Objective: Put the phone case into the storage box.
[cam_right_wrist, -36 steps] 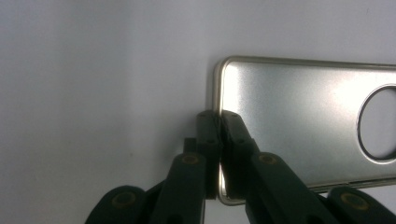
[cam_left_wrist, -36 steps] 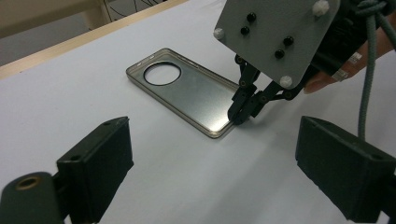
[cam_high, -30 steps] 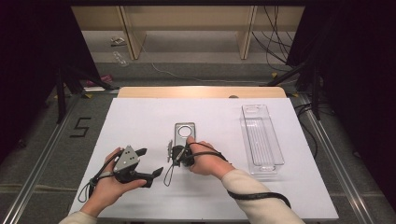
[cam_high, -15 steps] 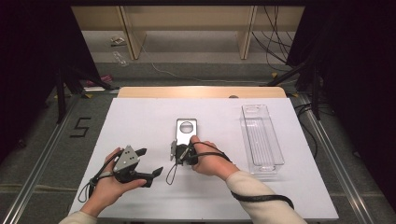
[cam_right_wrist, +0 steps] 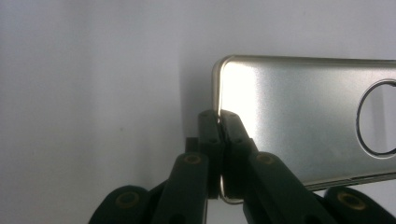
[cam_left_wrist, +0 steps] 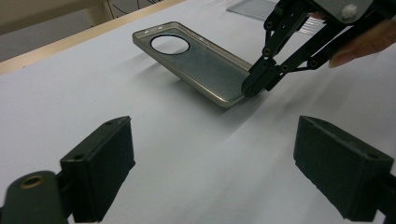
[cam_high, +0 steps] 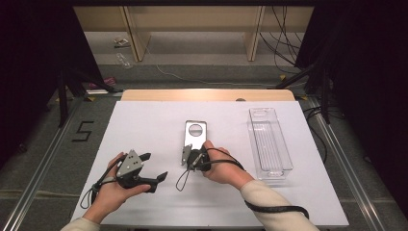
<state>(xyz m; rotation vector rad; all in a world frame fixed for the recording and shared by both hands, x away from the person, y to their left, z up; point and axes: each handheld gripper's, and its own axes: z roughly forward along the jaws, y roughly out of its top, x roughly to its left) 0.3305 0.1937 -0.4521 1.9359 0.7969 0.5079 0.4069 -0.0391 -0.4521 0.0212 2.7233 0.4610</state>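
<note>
High view: right gripper (cam_high: 188, 157) now holds the phone case (cam_high: 195, 134) a little farther up the white table (cam_high: 144, 125) than a second ago.
Right gripper: jaws clamped on the case's near edge, that end lifted.
Left gripper (cam_high: 155, 169): jaws wide apart, empty, unmoved.
Clear tray (cam_high: 269, 139): well apart to the right, untouched.
Meaning: the lift is likely under way.

in the right gripper view the phone case (cam_right_wrist: 303, 121) runs off the right edge, and the right gripper (cam_right_wrist: 219, 122) covers its near rim. the small things on the floor (cam_high: 120, 43) are too far to tell.
</note>
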